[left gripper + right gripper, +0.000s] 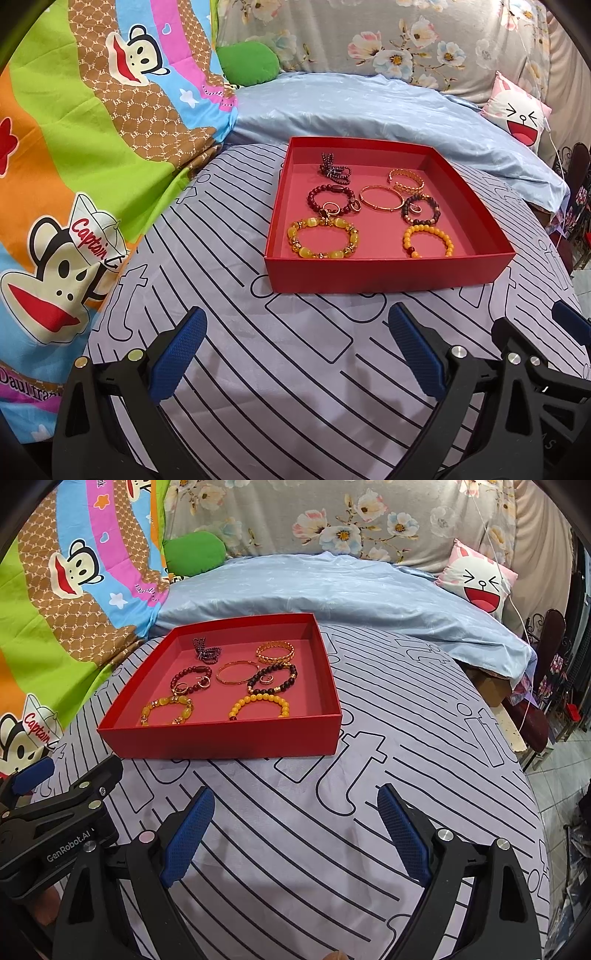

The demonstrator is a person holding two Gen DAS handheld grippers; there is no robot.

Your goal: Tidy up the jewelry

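Note:
A shallow red box (369, 278) (221, 744) sits on the striped bed sheet and holds several bracelets and rings. Among them are a yellow beaded bracelet (323, 238) (168, 710), an orange beaded bracelet (428, 240) (258, 706), a thin gold bangle (381, 197) (236, 672), a wide gold cuff (406, 180) (276, 652) and dark red beads (330, 199). My left gripper (295, 347) hovers open in front of the box, nothing between its blue pads. My right gripper (295, 827) is open too, empty, in front and right of the box.
A pale blue pillow (388, 107) lies behind the box. A colourful cartoon blanket (74, 147) is heaped at the left. A green cushion (247, 61) and a pink cartoon cushion (517, 110) rest at the back. The bed's edge drops off at the right (532, 775).

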